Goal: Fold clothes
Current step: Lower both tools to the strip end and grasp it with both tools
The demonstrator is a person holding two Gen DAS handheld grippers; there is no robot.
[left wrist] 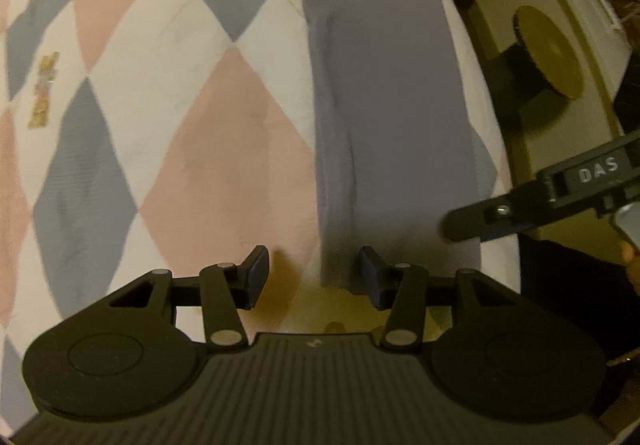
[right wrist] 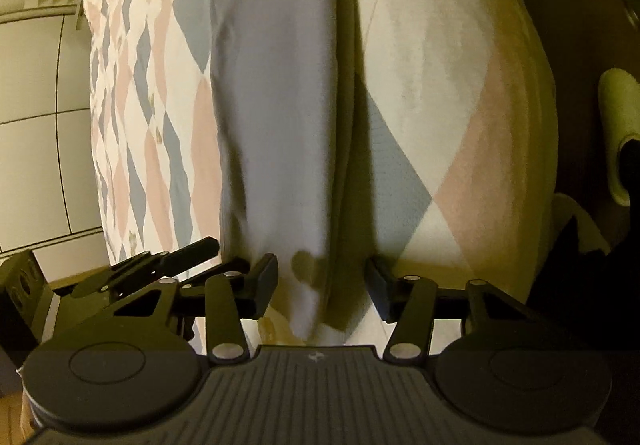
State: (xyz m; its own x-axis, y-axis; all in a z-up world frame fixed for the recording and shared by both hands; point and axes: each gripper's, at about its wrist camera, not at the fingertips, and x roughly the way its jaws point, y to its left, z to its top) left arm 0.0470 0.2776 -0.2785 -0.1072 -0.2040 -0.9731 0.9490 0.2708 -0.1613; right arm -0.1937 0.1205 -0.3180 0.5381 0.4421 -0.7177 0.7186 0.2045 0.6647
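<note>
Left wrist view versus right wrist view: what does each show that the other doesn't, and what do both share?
Only the left wrist view shows a round gold disc on a black stand beside the bed, and a small yellow cartoon print on the bedspread. Only the right wrist view shows white panelled cupboard doors and a pale slipper on the floor. Both show the grey garment lying lengthwise on the diamond-patterned bedspread, with the left gripper and right gripper open at its near end.
</note>
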